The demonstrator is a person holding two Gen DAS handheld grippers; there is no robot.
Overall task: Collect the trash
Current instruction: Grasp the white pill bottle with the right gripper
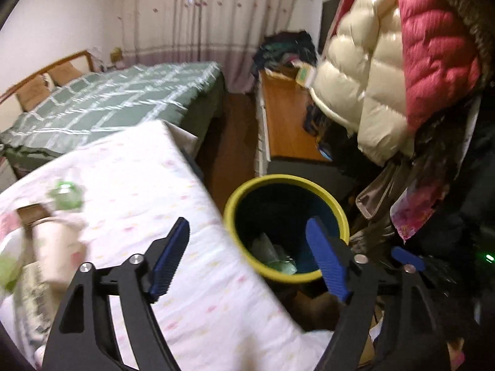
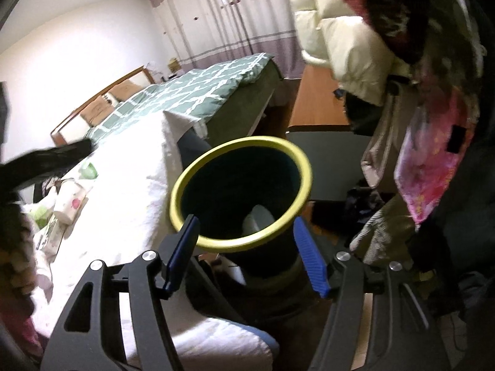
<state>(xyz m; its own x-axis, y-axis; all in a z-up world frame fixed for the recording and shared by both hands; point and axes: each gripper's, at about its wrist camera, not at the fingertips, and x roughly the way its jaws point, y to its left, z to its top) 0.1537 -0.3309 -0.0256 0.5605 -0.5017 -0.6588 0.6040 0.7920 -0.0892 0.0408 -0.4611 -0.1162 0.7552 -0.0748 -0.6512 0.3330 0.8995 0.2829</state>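
Drop-off step of trash collection. The left gripper (image 1: 247, 259) stands with fingers wide and nothing between them, above the bin (image 1: 235, 216), a dark pail with a yellow-green rim standing on the floor just beside the white-covered table (image 1: 148, 185). Pale green wrappers (image 1: 278, 256) lie inside. The right gripper (image 2: 244, 256) is also parted and empty, its fingers flanking the bin's rim without pressing it. Next, probably, a reach to the leftover items (image 1: 62, 216) on the table, which calls for turning away from the bin.
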